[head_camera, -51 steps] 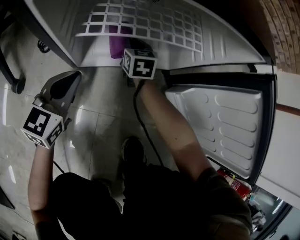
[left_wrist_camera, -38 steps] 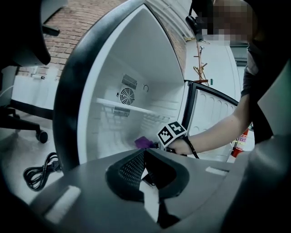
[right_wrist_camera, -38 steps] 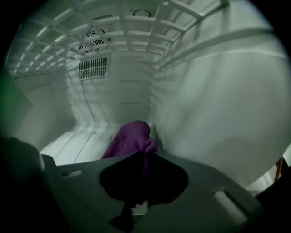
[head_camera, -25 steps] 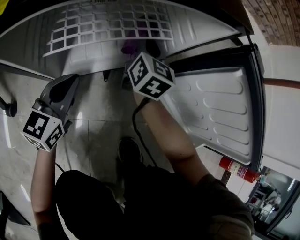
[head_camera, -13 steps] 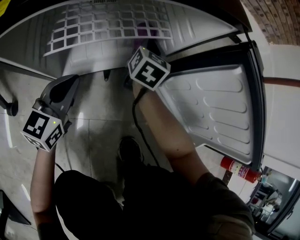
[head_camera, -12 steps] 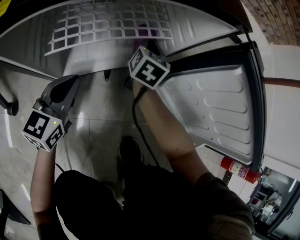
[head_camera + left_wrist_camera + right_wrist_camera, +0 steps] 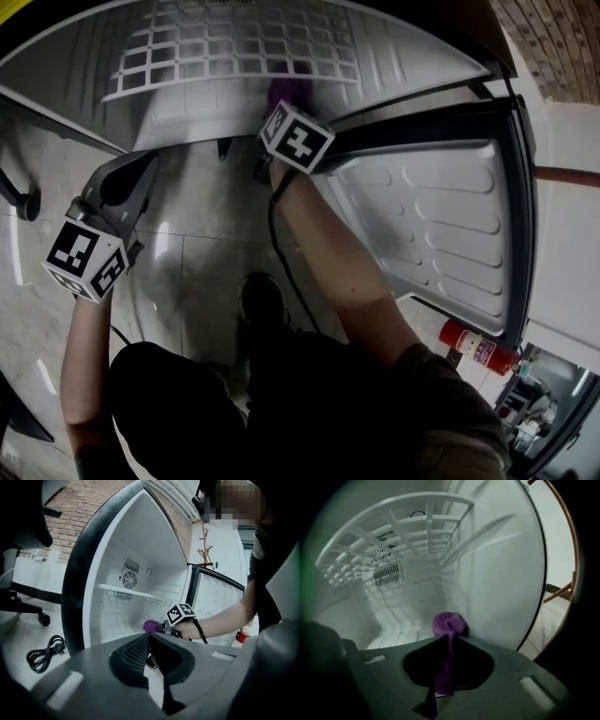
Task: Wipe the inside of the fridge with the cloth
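A: Right gripper (image 7: pixel 446 641), what are the fingers doing?
B: Clenched on the purple cloth (image 7: pixel 449 622). The jaws are pinched together on it. One strip hangs down between them and the rest is balled up at the tips.
A: Where's the cloth inside the fridge (image 7: pixel 499 569)?
B: Low down, under the white wire shelf (image 7: pixel 396 524), at the right edge of the fridge's floor. The ball sits up against the right side wall. It looks like it's touching, but I can't be sure. The back wall with the vent grille (image 7: pixel 387 575) is well apart from it.
A: Does the head view agree?
B: Yes. The person's forearm (image 7: pixel 328 253) reaches in at the fridge's right front corner, marker cube on top, with a bit of purple showing just past the cube.
A: Left gripper (image 7: pixel 149 636)?
B: Jaws closed on each other, nothing between them. It's outside the fridge, held over the floor tiles (image 7: pixel 202 253) off the left front of the opening. It points toward the fridge and is well apart from the cloth.
A: Door (image 7: pixel 441 225)?
B: Swung wide open on the right, with its ribbed inner liner facing the camera.
A: Anything else?
B: A red fire extinguisher (image 7: pixel 472 344) is on the floor beyond the door's lower edge. A black power cable (image 7: pixel 43 651) lies coiled on the floor to the left of the fridge.
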`<move>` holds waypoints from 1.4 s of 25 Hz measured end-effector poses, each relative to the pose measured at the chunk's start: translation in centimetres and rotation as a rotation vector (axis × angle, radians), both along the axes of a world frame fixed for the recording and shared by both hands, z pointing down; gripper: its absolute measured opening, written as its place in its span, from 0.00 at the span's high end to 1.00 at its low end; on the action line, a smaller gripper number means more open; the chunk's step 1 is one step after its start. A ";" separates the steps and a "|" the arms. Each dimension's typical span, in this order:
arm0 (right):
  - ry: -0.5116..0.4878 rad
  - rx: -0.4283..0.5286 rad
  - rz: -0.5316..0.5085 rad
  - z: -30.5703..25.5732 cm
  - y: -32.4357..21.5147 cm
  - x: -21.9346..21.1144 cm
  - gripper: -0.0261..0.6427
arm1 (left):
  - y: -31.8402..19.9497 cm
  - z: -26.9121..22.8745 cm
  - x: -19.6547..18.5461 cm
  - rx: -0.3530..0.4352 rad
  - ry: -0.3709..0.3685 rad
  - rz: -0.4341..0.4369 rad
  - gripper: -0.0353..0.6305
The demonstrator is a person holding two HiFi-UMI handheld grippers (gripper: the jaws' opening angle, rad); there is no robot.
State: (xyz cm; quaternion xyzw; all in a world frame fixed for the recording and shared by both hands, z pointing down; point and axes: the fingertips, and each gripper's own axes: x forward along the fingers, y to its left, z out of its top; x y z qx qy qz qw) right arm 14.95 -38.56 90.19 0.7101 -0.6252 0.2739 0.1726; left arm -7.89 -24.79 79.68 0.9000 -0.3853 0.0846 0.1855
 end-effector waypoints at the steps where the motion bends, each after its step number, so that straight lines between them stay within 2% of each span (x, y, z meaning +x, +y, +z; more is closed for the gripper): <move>1: -0.002 0.010 -0.015 -0.1 0.0 -0.3 0.93 | 0.0 -0.1 -0.1 0.003 0.001 -0.001 0.92; 8: -0.023 0.052 -0.135 -2.5 1.0 -2.5 0.93 | 0.8 -1.5 -1.4 0.021 0.007 -0.042 0.92; 12: -0.045 0.001 -0.179 -3.8 3.5 -4.5 0.93 | 1.6 -4.0 -3.5 0.000 -0.006 -0.102 0.92; 17: -0.073 -0.088 -0.233 -7.4 7.5 -7.3 0.93 | 2.9 -9.8 -4.6 -0.030 -0.024 -0.152 0.92; 22: -0.103 -0.113 -0.317 -14.6 11.1 -9.8 0.93 | 4.2 -16.3 -3.7 -0.061 -0.003 -0.192 0.92; 25: -0.128 -0.143 -0.343 -19.1 13.9 -10.2 0.93 | 5.7 -20.8 -2.6 -0.080 0.011 -0.173 0.92; 28: -0.148 -0.131 -0.395 -24.2 16.1 -10.6 0.93 | 6.9 -25.5 -1.8 -0.086 0.002 -0.152 0.92; 31: -0.141 -0.102 -0.432 -29.8 17.6 -10.8 0.93 | 7.7 -30.2 -1.2 -0.063 0.002 -0.147 0.92; 35: -0.142 -0.071 -0.432 -37.5 19.8 -11.0 0.93 | 8.8 -37.4 -0.2 -0.029 0.042 -0.138 0.92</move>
